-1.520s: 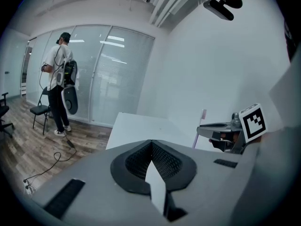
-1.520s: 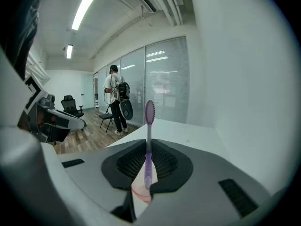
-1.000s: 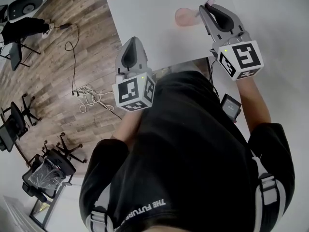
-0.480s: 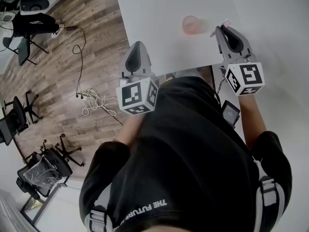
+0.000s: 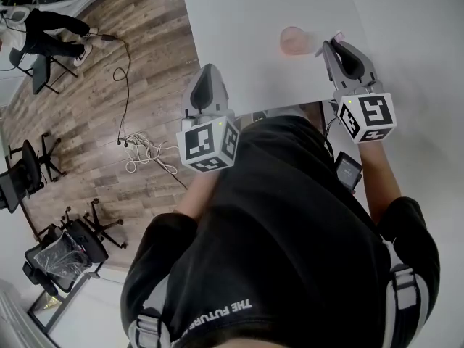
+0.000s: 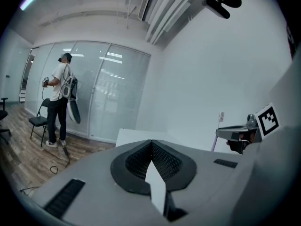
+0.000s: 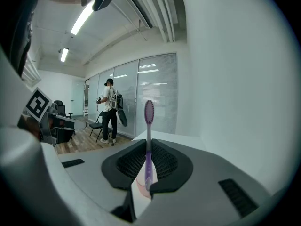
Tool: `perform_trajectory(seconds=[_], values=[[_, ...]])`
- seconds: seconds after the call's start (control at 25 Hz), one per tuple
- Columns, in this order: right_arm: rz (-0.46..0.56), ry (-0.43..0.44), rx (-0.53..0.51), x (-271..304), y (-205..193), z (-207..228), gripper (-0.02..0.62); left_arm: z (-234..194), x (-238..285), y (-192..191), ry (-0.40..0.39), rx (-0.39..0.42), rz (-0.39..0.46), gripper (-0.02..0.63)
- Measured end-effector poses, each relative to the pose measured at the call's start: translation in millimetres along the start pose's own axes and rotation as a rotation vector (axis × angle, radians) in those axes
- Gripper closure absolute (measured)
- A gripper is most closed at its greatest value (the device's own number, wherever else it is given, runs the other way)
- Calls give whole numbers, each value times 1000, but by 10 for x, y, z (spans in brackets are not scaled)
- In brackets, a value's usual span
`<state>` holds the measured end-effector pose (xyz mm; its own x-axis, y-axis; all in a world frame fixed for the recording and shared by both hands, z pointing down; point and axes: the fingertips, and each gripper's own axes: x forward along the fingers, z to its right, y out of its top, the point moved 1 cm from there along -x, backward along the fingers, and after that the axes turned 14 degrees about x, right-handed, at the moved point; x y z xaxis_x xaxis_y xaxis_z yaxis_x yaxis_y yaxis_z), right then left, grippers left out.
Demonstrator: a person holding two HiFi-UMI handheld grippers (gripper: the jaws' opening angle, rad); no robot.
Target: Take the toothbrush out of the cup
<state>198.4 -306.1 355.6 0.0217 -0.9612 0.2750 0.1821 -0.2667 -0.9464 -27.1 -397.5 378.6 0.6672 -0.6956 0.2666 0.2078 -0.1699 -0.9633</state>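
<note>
A translucent pink cup [image 5: 293, 40] stands on the white table [image 5: 239, 20]. My right gripper [image 5: 333, 43] hovers just right of the cup, shut on a purple toothbrush [image 7: 148, 140] that stands upright between its jaws, bristle head up. The brush's tip [image 5: 338, 35] pokes out past the jaws in the head view. A pink rim of the cup [image 7: 138, 188] shows low beneath the right gripper [image 7: 148, 147]. My left gripper [image 5: 208, 71] hangs at the table's near left edge, apart from the cup. The left gripper [image 6: 151, 145] is shut with nothing held. From there the toothbrush [image 6: 219, 126] shows far right.
Wood floor with a coiled cable [image 5: 141, 151] lies left of the table. Office chairs [image 5: 29, 172] stand farther left. A person [image 7: 109, 109] with a backpack stands by glass partitions beyond the table. A white wall runs along the table's right side.
The right gripper, holding the toothbrush, has drawn back toward me and now sits beside the cup rather than beyond it. The left gripper has barely moved.
</note>
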Motion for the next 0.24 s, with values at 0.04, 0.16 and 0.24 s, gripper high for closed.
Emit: perform_trajectory(seconds=[0.04,0.16,0.24], values=[[-2,0,-1,23,12,11,546,-6,14,10,1,-1,-2,591],[-5,-2,2,63,-30,74,546,5,57,-31,3,-1,-4,591],[-6,-7,4,52,-100,119,546,33,64,-98,4,-1,-5,591]])
